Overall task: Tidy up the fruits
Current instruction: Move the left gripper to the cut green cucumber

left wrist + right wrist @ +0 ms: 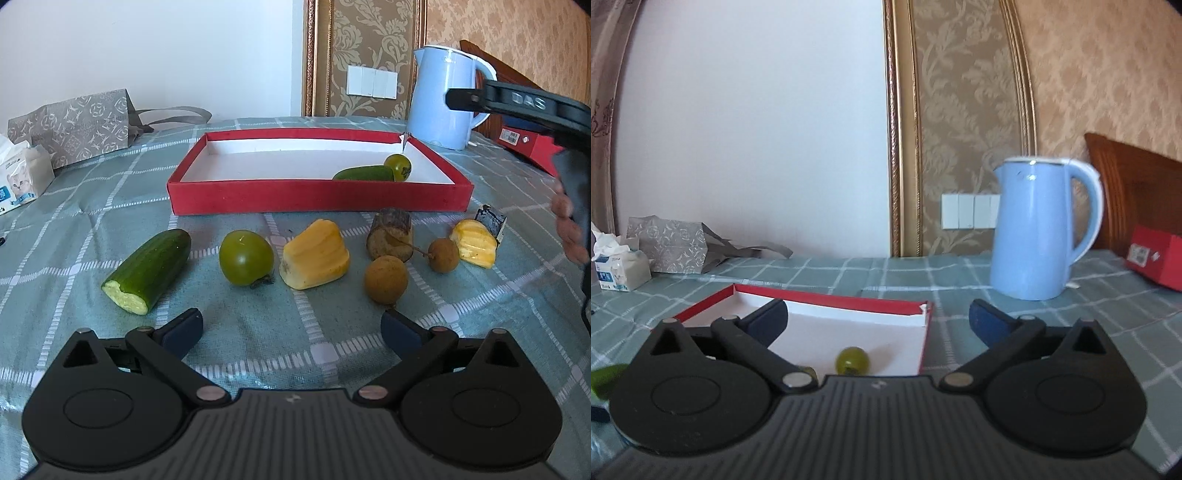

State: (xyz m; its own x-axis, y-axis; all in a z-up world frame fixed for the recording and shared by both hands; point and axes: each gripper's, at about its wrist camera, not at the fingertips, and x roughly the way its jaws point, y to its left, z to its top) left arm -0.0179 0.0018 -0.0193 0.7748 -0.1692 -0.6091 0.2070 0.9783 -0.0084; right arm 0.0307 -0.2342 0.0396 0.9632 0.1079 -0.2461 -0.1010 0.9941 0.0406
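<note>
Left gripper (291, 325), jaws released and empty, is hovering just short of the tomato (246, 257), cucumber (149, 270) lying diagonal beside it.

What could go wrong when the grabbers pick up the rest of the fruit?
The round longans and the green tomato might roll off across the cloth if the open left gripper nudges them. The soft yellow jackfruit piece could get squashed if squeezed hard. The right gripper hangs open over the red tray, near the blue kettle, so a wide swing might bump it.
</note>
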